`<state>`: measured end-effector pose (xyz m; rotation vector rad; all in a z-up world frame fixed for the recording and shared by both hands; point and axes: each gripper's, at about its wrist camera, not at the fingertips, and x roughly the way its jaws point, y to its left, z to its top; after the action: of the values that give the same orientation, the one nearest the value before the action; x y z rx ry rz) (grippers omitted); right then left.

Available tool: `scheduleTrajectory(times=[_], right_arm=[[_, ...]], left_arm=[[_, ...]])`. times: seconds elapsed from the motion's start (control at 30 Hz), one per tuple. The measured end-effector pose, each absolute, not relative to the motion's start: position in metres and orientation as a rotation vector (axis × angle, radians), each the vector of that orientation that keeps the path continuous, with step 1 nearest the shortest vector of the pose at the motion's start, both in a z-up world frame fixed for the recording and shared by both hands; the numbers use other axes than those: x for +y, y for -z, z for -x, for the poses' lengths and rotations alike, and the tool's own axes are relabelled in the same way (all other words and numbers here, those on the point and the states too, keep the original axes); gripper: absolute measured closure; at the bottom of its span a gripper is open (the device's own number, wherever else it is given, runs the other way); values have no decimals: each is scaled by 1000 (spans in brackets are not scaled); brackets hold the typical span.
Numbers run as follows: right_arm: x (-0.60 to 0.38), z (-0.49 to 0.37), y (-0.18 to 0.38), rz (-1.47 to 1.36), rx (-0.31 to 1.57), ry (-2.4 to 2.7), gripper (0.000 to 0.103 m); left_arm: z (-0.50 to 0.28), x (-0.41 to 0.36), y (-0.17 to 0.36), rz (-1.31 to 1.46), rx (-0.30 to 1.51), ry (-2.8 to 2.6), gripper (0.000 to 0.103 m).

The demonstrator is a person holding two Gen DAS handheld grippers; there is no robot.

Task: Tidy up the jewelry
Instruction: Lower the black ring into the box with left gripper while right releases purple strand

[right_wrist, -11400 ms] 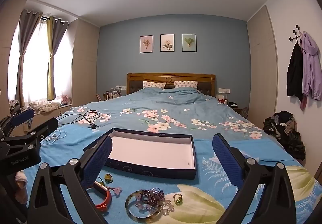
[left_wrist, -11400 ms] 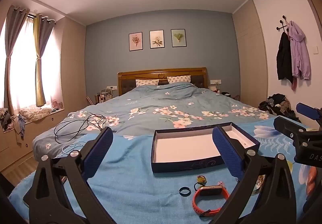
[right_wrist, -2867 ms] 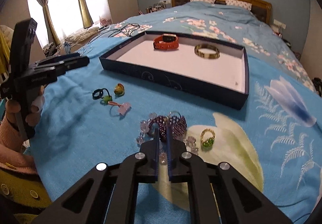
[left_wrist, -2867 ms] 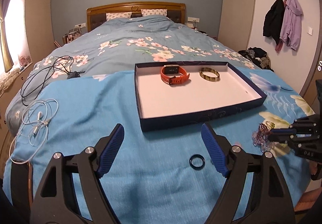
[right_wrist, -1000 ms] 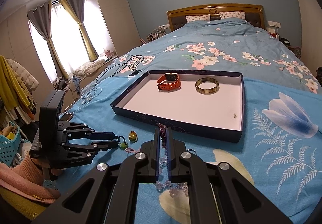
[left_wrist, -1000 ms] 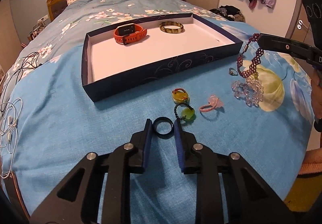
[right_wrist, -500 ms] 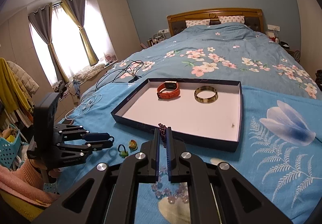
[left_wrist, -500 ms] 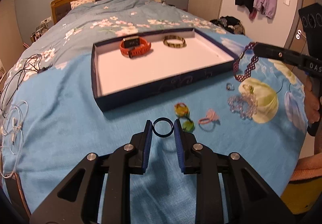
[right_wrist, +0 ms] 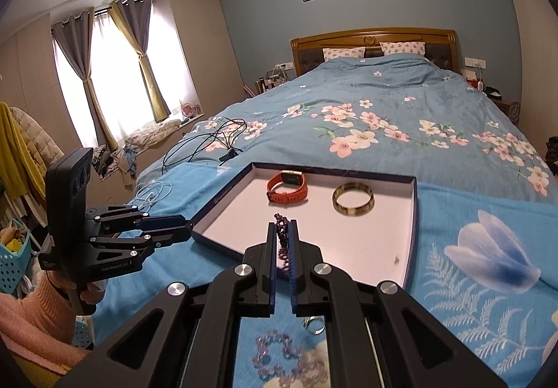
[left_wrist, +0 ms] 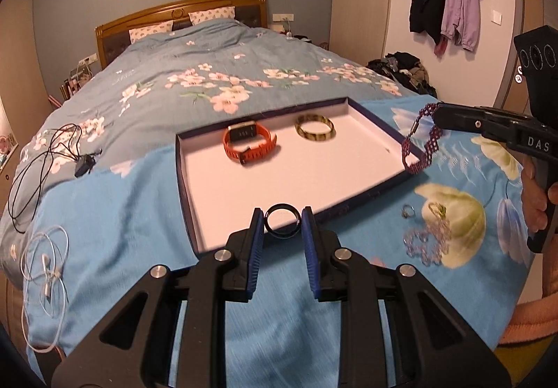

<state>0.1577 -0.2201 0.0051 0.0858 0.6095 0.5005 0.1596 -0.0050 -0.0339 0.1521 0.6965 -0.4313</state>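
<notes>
My left gripper is shut on a black ring and holds it above the near edge of the dark blue tray. My right gripper is shut on a purple beaded bracelet that hangs over the tray's right edge in the left wrist view. An orange watch band and a gold bangle lie at the back of the tray. The tray, the watch band and the bangle also show in the right wrist view.
On the blue cloth right of the tray lie a clear bead bracelet, a small silver ring and a green-gold ring. Black cables and white earphones lie at the left. Clothes pile by the right wall.
Both grippers have lifted and moved toward the tray. The black ring is now over the tray's near edge and the purple bracelet hangs over its right edge.
</notes>
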Motion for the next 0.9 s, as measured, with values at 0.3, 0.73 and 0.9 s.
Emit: scheduleTrajectory(times=[0.3, 0.73, 0.9], right_arm=[[-221, -194, -4, -87, 617, -476, 98], [-231, -249, 15, -132, 676, -415, 98], [-231, -264, 24, -117, 686, -360, 98]], left_arm=[[-185, -16, 29, -177, 692, 428, 81], [-232, -22, 44, -160, 757, 397, 81], [-250, -27, 52, -168, 786, 378, 81]])
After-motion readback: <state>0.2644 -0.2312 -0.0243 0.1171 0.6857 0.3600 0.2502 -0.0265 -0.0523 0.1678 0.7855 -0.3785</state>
